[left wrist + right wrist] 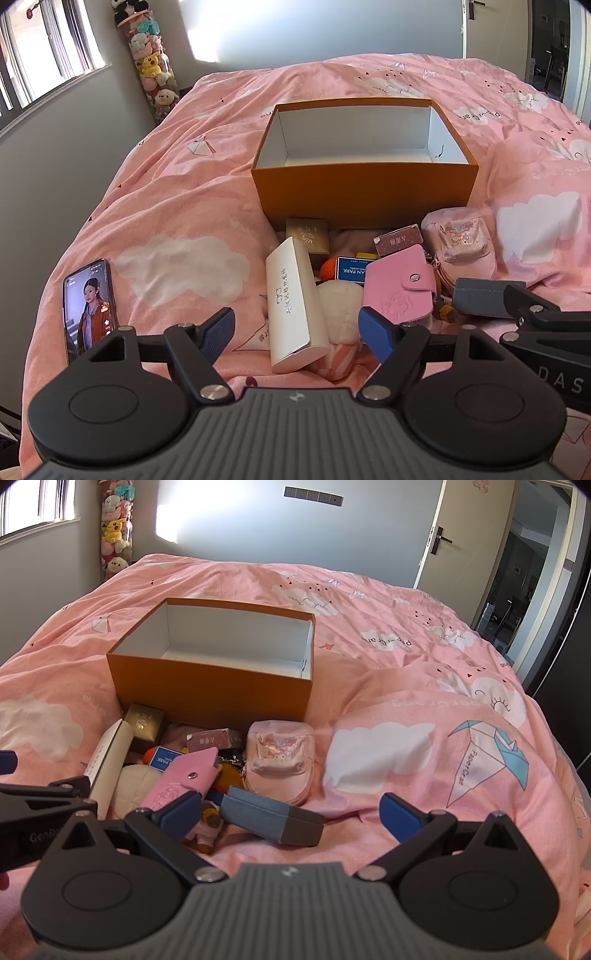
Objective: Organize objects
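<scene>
Nearest, both grippers spread wide, nothing between the blue pads: left gripper (297, 334) low over the near end of the pile, right gripper (291, 814) beside it, low over the near right end. Directly ahead of the left gripper, long white rectangular glasses case (295, 306), long axis running away from the camera and leaning slightly left, near end lying between the pads' line; would suit a straight-ahead grasp across its narrow width. Under and beside it, soft white padded item (341, 304), identity unclear. Just right, pink snap-button leather card wallet (399, 290). Ahead of the right gripper, grey-blue fabric-covered rectangular case (271, 818), long axis slanting left-far to right-near, closer to the left pad than the right; right gripper the nearer one for it. Behind that, pink zippered fabric pouch with cartoon print (280, 758). Further in the pile: blue printed card (351, 269), small orange ball (328, 267), maroon small box (399, 240), gold small square box (308, 234), all touching or overlapping. Beyond, open orange cardboard box with white interior (364, 195), apparently empty, likely destination; pile lies against its near wall. All resting on pink cloud-print bedspread (424, 701). Left view alone shows smartphone with lit screen (90, 308) well apart to the left; right view alone shows small plush keychain figure (210, 823) tucked by the grey-blue case, plus open doorway. Sorting apparently not yet begun.
</scene>
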`<state>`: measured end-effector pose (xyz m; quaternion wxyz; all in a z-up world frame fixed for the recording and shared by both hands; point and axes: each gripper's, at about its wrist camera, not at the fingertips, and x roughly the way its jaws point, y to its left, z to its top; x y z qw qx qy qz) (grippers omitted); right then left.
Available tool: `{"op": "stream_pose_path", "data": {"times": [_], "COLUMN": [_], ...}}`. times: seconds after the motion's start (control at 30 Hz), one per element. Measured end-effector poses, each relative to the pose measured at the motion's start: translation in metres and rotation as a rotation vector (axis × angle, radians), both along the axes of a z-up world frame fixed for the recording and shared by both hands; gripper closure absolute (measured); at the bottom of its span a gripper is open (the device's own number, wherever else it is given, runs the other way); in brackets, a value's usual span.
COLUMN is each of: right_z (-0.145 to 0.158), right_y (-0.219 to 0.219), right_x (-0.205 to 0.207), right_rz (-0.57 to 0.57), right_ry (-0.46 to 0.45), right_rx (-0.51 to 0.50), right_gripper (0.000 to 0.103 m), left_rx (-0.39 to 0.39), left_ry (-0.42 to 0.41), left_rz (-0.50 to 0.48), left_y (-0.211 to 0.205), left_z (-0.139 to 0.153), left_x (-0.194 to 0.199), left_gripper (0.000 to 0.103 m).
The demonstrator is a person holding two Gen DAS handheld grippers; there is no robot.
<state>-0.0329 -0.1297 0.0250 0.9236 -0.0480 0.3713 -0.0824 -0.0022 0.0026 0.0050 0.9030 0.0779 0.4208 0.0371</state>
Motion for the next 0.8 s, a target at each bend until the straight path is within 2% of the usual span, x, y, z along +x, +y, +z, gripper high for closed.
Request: {"op": "stream_pose_path", "data": {"times": [0.37,0.8], "right_z": [0.0002,0.0011], "right_y": [0.0002,0.0001], "right_x": [-0.0002,-0.0006], "right_rz": [-0.001,0.0], "right_ry": [-0.001,-0.002], "right_rx": [-0.001,-0.003], "right_gripper": [0.001,0.001], "left_rx": [-0.017,-0.009], "left_ry": [-0.019,-0.03], "left_rz": [-0.026,-0.008], "left_y": [-0.0017,-0.0005], "left_z": [0.0026,0.0045], "left_x": [-0.003,-0.0029], "left_gripper": [0.021,0.021]}}
